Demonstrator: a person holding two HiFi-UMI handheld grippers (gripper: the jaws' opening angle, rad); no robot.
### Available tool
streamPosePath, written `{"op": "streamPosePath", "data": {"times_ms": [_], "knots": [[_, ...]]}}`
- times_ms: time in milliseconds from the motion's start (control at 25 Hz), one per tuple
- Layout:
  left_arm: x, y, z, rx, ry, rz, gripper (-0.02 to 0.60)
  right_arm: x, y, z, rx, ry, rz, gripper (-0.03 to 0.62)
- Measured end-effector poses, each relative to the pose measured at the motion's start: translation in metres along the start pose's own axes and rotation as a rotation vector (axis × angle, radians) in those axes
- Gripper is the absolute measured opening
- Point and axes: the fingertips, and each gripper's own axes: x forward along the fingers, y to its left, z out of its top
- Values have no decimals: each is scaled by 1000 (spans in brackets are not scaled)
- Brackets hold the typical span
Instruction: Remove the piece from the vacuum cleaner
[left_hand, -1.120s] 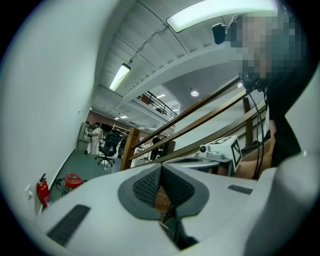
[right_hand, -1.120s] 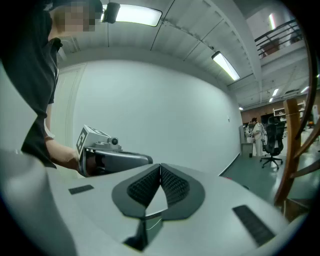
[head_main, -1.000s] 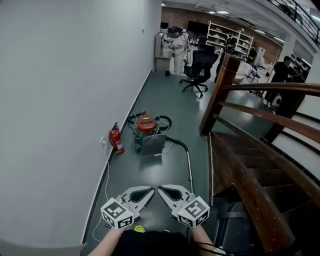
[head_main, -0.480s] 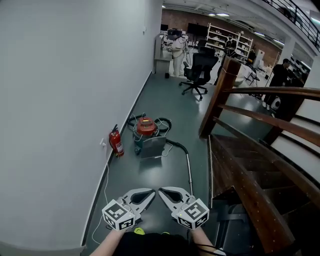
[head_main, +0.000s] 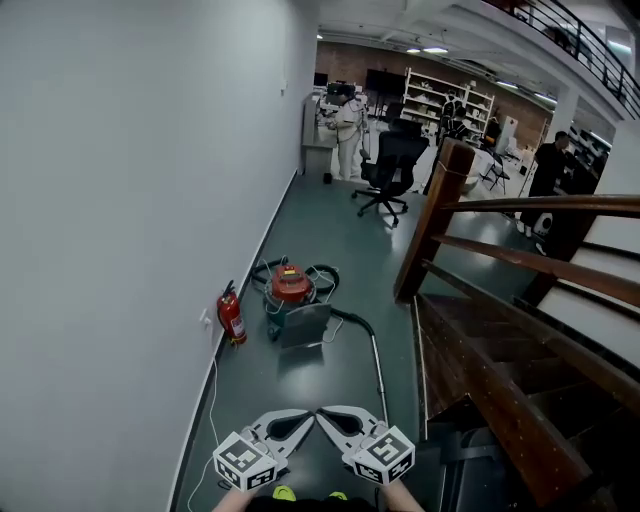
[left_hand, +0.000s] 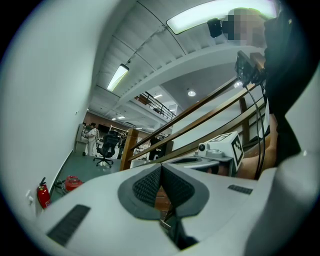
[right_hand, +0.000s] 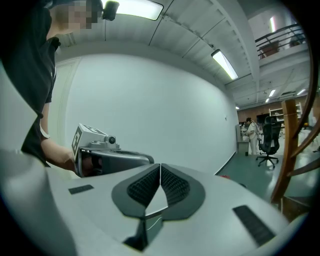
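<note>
**Left gripper** (head_main: 301, 418): jaws pressed together, ribbed pads (left_hand: 148, 184) meeting tip to tip, nothing between them. Held low at the bottom edge of the head view, marker cube toward the person, tips angled inward.

**Right gripper** (head_main: 329, 416): jaws likewise shut flat against each other, ribbed pads (right_hand: 175, 186) touching, nothing gripped. Held just beside the left gripper, the two tips nearly meeting.

**Vacuum cleaner** (head_main: 291, 284): red-topped canister over a grey metal body, standing on the dark green floor (head_main: 340, 235), near the white wall (head_main: 130, 220). It is well ahead of both grippers and touched by neither. Black hose (head_main: 325, 272) looped behind the canister. Which piece is to come off cannot be told at this range.

**Wand** (head_main: 379, 360): thin metal tube lying on the floor, running from the canister's right side back toward the grippers, alongside the stair foot.

**Fire extinguisher** (head_main: 232, 316): red, upright, against the wall just left of the vacuum cleaner.

**White cable** (head_main: 212, 385): runs down the wall base from an outlet.

**Wooden staircase** (head_main: 500, 375): dark treads at right, with handrails and a newel post (head_main: 432, 218).

**Office chair** (head_main: 389, 166): black, further down the corridor; a person in white (head_main: 347, 122) stands beyond it, near shelving (head_main: 440, 95).
</note>
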Motion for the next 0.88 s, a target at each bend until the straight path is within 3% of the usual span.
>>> {"op": "streamPosePath", "data": {"times_ms": [280,880], "knots": [[-19,14,-1,39,-1,-23,8,19,11,-1,-6,-23,-10,15],[-12,39,-3,7,15,-28,8,39,-4,-1,-27,3,-28,17]]}}
